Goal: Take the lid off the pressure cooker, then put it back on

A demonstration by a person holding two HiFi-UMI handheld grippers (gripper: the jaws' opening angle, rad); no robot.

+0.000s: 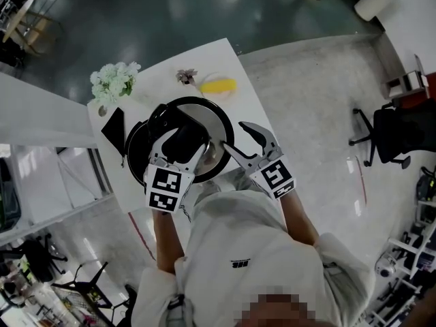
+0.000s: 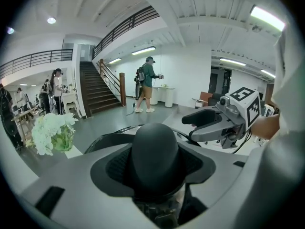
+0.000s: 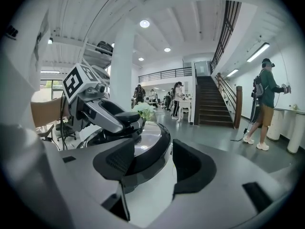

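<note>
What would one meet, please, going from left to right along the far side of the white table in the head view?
Bunch of white flowers → small brownish tufted item → yellow oblong object.

Head view: high above, facing steeply down. Takes in the whole desk [image 1: 248, 94], the cooker [image 1: 214, 121], the left gripper [image 1: 182, 143] and the right gripper [image 1: 238, 136].

Left gripper view: low behind its fingers [image 2: 112, 168], hard against the handle [image 2: 155, 149], facing the stairs [image 2: 97, 92].

Right gripper view: close at the cooker's side, facing the same stairs.

Shared by all views: cooker, flowers [image 1: 114, 80]. Each gripper view shows the other gripper.
</note>
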